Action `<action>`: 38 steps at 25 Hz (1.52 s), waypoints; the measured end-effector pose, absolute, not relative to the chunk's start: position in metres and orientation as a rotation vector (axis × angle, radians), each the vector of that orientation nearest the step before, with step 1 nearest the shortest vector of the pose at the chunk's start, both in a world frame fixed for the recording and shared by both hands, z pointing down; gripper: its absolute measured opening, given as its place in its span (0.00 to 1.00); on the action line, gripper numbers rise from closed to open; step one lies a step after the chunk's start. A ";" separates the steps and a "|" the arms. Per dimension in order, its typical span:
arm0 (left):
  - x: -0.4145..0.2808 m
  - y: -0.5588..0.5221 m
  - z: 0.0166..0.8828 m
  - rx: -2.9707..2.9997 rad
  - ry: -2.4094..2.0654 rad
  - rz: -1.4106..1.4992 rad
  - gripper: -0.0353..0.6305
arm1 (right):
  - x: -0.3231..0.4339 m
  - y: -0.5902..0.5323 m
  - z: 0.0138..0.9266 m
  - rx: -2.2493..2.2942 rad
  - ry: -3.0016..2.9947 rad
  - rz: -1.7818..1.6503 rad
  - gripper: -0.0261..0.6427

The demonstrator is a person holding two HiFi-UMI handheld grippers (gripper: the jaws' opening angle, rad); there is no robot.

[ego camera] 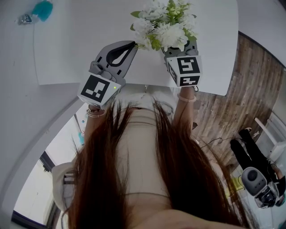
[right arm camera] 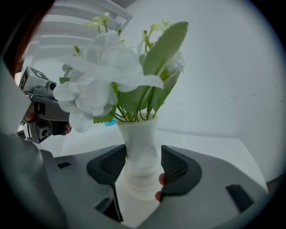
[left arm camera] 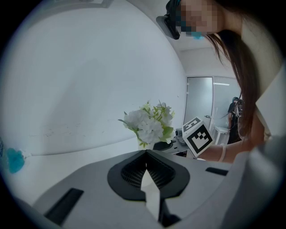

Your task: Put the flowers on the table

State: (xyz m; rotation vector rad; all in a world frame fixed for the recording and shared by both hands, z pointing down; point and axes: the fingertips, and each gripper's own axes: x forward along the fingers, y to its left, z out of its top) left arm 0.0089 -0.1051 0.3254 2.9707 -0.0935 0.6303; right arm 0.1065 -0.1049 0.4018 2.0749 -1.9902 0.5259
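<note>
White artificial flowers (ego camera: pixel 164 23) with green leaves stand in a ribbed white vase (right arm camera: pixel 140 152). My right gripper (right arm camera: pixel 142 167) is shut on the vase's waist, one pad on each side, and holds it upright. In the head view the right gripper (ego camera: pixel 178 48) sits over the near part of the white table (ego camera: pixel 67 53); whether the vase base touches the table cannot be told. My left gripper (ego camera: pixel 132 44) hovers just left of the bouquet, jaws shut and empty. From the left gripper view (left arm camera: pixel 146 153) the flowers (left arm camera: pixel 149 123) appear ahead, slightly right.
A blue object (ego camera: pixel 42 10) lies at the table's far left corner. The table's front edge runs just below both grippers. Wooden floor (ego camera: pixel 250 89) lies to the right, where a person in black (ego camera: pixel 248 152) and a grey device (ego camera: pixel 254 179) are.
</note>
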 end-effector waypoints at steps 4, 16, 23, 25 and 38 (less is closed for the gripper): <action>0.008 -0.105 0.326 2.974 -0.092 0.631 0.06 | 0.106 -0.106 0.403 2.082 -1.991 0.527 0.42; 0.014 -0.095 0.320 2.994 -0.054 0.640 0.06 | 0.110 -0.096 0.404 2.113 -1.979 0.545 0.42; 0.016 -0.072 0.320 2.999 -0.032 0.665 0.06 | 0.120 -0.076 0.401 2.168 -1.967 0.541 0.42; 0.017 -0.067 0.319 3.003 -0.026 0.669 0.06 | 0.121 -0.071 0.401 2.179 -1.964 0.538 0.42; 0.014 -0.054 0.314 3.028 -0.002 0.699 0.06 | 0.126 -0.059 0.406 2.222 -1.928 0.549 0.42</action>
